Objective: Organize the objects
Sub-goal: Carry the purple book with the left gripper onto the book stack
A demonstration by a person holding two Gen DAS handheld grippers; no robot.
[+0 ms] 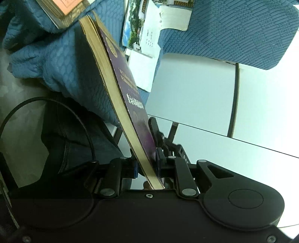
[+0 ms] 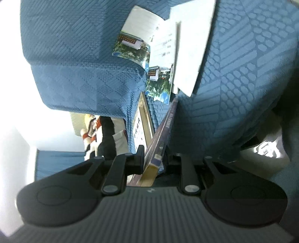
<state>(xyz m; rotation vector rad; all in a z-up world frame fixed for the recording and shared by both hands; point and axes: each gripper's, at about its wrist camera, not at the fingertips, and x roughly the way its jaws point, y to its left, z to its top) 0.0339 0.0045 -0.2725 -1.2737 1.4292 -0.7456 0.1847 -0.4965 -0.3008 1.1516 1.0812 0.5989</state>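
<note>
Purple book (image 1: 119, 93): it is up off the blue cover (image 1: 224, 28), tipped on a slant, with its yellow page edges showing. Both grippers hold it, each at a different spot on its edge.

Left gripper (image 1: 147, 166): its jaws are pulled in narrow and pinch the book near a bottom corner. The pads press on the cover and the back.

Right gripper (image 2: 152, 160): its jaws are narrow too, with the same purple book (image 2: 164, 130) between them. The left pad looks like it may not be pressing flat (it is hard to tell from here).

Other books: a thick one with an orange cover (image 1: 61, 11) sits on the blue cover near the purple book's far tip. Booklets with tree photos (image 1: 138, 31) lie further back.

Slip: I think the book could slide out, because each gripper only holds a thin strip near the edge, and the book is long and heavy.

Twist: if the two hands move in different ways, the book could bend or the cover could crease.

Bump: the far tip could knock the orange book, since they are so close.

Flop open: held by the edge, the pages could fan out and drop (the cover is soft-looking).

Landing: the blue cover is lumpy, so a book put down there may tip over.
</note>
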